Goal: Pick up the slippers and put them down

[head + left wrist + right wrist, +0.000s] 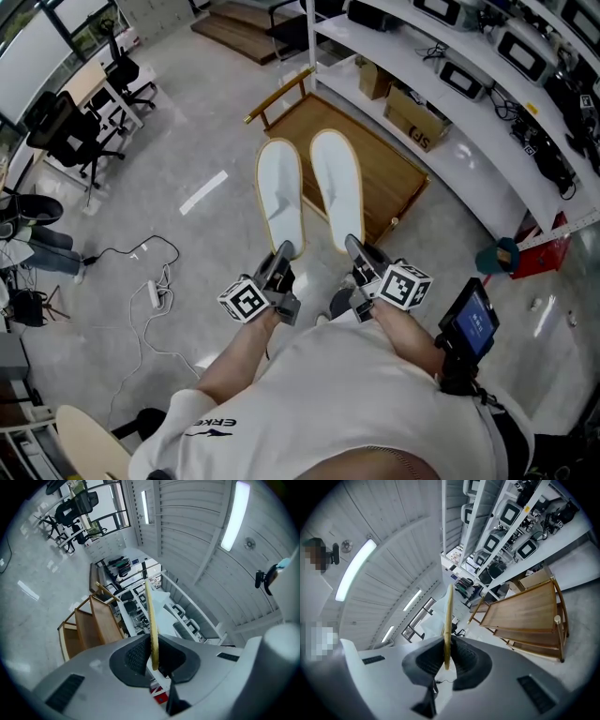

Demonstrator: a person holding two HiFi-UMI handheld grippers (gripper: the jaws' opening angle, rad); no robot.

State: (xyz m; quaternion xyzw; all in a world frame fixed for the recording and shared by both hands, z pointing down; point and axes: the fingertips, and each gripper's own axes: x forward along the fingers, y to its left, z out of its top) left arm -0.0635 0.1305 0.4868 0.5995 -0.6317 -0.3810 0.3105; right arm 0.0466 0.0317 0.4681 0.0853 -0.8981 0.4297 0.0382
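Observation:
I hold two white slippers with yellow rims, flat and side by side, out in front of me. My left gripper (284, 253) is shut on the heel of the left slipper (279, 199). My right gripper (354, 247) is shut on the heel of the right slipper (337, 186). Both slippers hang above the floor, over the near part of a low wooden rack (398, 173). In the left gripper view the left slipper (150, 616) shows edge-on as a thin yellow strip pinched in my left gripper (153, 657). In the right gripper view the right slipper (448, 616) sits likewise in my right gripper (446, 657).
White shelving (487, 112) with devices and cardboard boxes (412, 117) runs along the right. Office chairs (75, 136) stand at the far left. A power strip with cables (153, 292) lies on the grey floor to my left. A red box (546, 253) sits at right.

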